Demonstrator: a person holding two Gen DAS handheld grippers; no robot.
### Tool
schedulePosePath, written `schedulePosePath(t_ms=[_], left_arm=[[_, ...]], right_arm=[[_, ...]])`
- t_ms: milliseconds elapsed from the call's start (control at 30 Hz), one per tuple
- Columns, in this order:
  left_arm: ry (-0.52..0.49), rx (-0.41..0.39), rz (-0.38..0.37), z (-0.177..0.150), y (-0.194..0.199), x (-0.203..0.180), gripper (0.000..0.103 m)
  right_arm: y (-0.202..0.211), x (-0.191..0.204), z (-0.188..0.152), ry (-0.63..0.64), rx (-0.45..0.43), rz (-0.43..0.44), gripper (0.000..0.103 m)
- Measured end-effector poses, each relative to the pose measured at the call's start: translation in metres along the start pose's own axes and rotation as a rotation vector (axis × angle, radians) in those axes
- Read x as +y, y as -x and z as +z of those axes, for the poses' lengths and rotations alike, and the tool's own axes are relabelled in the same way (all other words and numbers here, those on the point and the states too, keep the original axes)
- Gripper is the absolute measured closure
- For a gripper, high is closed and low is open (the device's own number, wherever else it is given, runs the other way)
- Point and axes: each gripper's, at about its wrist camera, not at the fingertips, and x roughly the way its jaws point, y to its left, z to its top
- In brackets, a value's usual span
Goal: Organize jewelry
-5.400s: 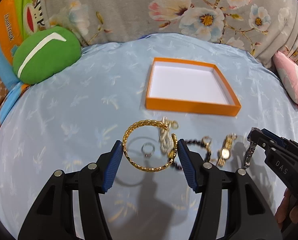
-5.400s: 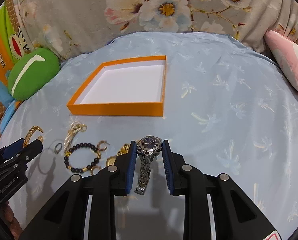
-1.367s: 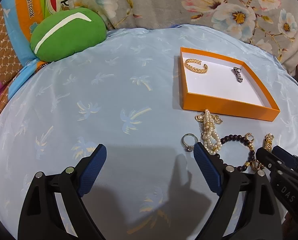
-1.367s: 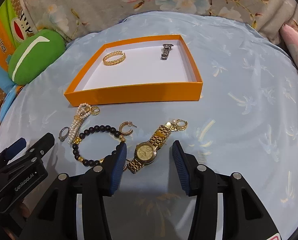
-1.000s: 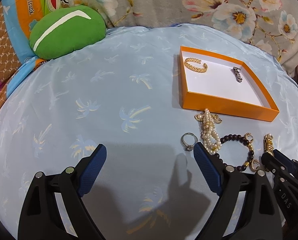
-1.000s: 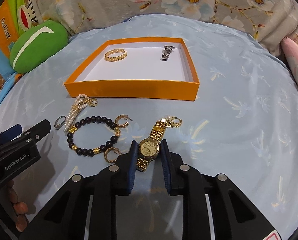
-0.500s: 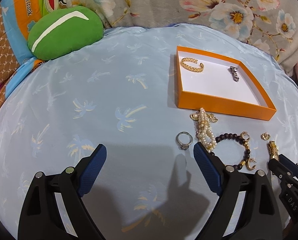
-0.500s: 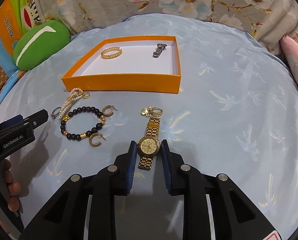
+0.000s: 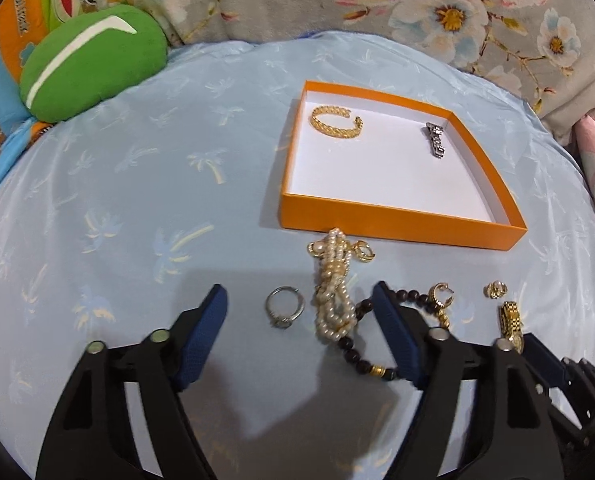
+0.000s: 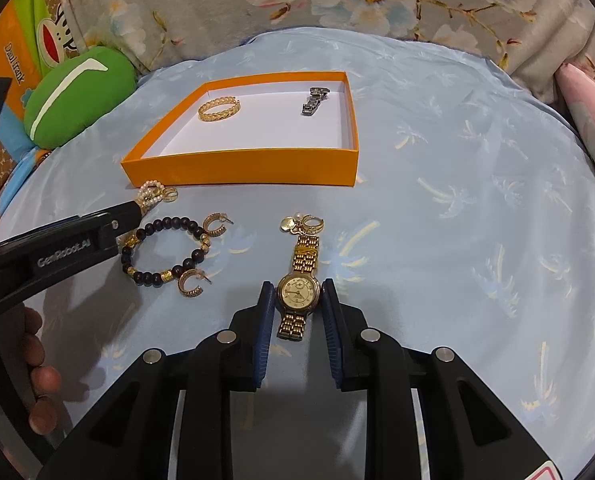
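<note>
My left gripper (image 9: 298,296) hovers low over the blue cloth. Its jaws are closing around a silver ring (image 9: 284,307) and a pearl bracelet (image 9: 333,288), and the pads touch neither. A dark bead bracelet (image 10: 173,222) lies beside them, partly behind the right pad. My right gripper (image 10: 298,286) is shut on the gold watch (image 10: 297,294), which lies flat on the cloth. The orange box (image 9: 397,224) holds a gold bangle (image 9: 335,122) and a silver watch (image 9: 435,140).
Two gold hoop earrings (image 10: 215,226) lie by the beads, and a small charm earring (image 10: 301,224) lies beyond the watch strap. A green cushion (image 9: 89,60) sits at the back left, a pink one (image 10: 589,120) at the right. A person's hand (image 10: 37,380) holds the left gripper.
The left gripper has moved right, so the ring and pearls now lie between its jaws, which have narrowed. The right gripper stays shut on the gold watch.
</note>
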Motion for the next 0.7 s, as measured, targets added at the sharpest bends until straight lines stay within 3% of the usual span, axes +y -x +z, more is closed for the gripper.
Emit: schedulePosePath(t_ms=[167,400,567,700], left_arm=[[0.004,0.010,0.005,0.005,-0.011,-0.001,0.048],[-0.031,0.000,-0.021,0.003,-0.009,-0.007,0.081],[-0.042,-0.014,-0.063,-0.001,0.000,-0.011,0.091],[-0.033,-0.030,-0.096,-0.003,0.010,-0.008,0.091]], right_arm=[[0.000,-0.002,0.000,-0.008,-0.001,0.009,0.081],[-0.001,-0.003,0.000,-0.013,-0.002,0.014,0.081],[-0.001,-0.005,-0.001,-0.030,-0.005,0.030,0.081],[0.000,-0.007,0.000,-0.041,-0.009,0.038,0.081]])
